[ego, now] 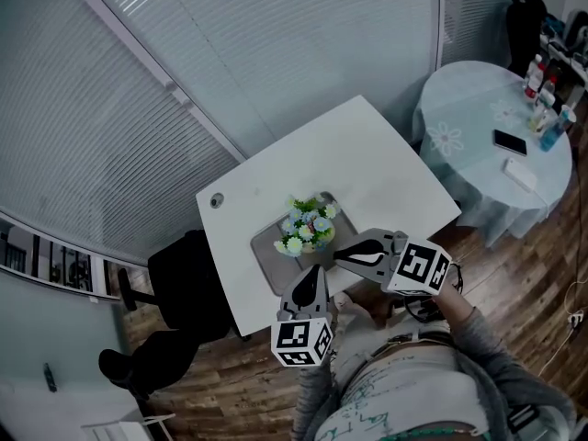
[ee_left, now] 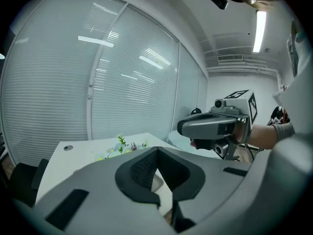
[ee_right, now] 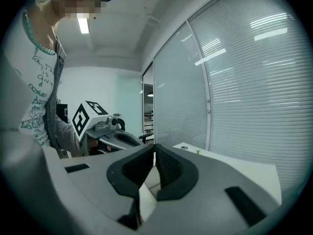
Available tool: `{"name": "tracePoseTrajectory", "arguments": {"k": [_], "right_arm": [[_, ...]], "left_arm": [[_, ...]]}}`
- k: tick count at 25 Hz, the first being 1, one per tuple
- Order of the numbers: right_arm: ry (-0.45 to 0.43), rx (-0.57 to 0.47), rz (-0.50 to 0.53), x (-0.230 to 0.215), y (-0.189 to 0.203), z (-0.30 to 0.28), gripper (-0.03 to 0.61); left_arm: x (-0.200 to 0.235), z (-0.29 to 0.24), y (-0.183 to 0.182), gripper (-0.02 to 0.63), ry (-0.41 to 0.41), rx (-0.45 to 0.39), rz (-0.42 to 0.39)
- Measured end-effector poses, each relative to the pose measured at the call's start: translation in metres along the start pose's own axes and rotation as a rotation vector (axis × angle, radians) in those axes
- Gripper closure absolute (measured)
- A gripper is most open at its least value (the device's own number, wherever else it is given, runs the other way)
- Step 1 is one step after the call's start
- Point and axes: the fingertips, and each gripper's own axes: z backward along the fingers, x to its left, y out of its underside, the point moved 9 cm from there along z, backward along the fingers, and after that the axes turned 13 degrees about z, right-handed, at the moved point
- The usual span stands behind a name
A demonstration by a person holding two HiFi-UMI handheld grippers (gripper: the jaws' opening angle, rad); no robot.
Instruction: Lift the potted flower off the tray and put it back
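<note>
The potted flower (ego: 308, 227), a bunch of pale green, white and blue blooms, stands on a grey tray (ego: 269, 255) on the white table (ego: 367, 163). My left gripper (ego: 313, 272) hovers just in front of the tray's near edge, shut and holding nothing. My right gripper (ego: 338, 254) is to the right of the tray, also shut and holding nothing, pointing toward the pot. In the left gripper view, flower tips (ee_left: 121, 143) show above my shut left gripper (ee_left: 156, 152), with the right gripper (ee_left: 210, 126) beside it. In the right gripper view, my right gripper (ee_right: 153, 150) is shut.
A black chair (ego: 184, 288) stands at the table's left side. A round table with a pale blue cloth (ego: 459, 145) holds a phone (ego: 509, 141) and bottles (ego: 544, 90) at the right. Window blinds (ego: 184, 62) run behind the table. The person's body is at the near edge.
</note>
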Motion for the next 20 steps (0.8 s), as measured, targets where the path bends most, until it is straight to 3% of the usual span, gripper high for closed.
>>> {"name": "tracePoseTrajectory", "arguments": {"k": [7,20], "right_arm": [[0.013,-0.048,0.019,0.005,-0.023,0.024,0.552],[0.029,-0.057,0.017,0.009,-0.013,0.058,0.552]], "left_arm": [[-0.034,0.003,-0.012,0.603,0.005,-0.035,-0.014],[-0.072,0.011,-0.019,0.603,-0.068,-0.104,0.002]]}}
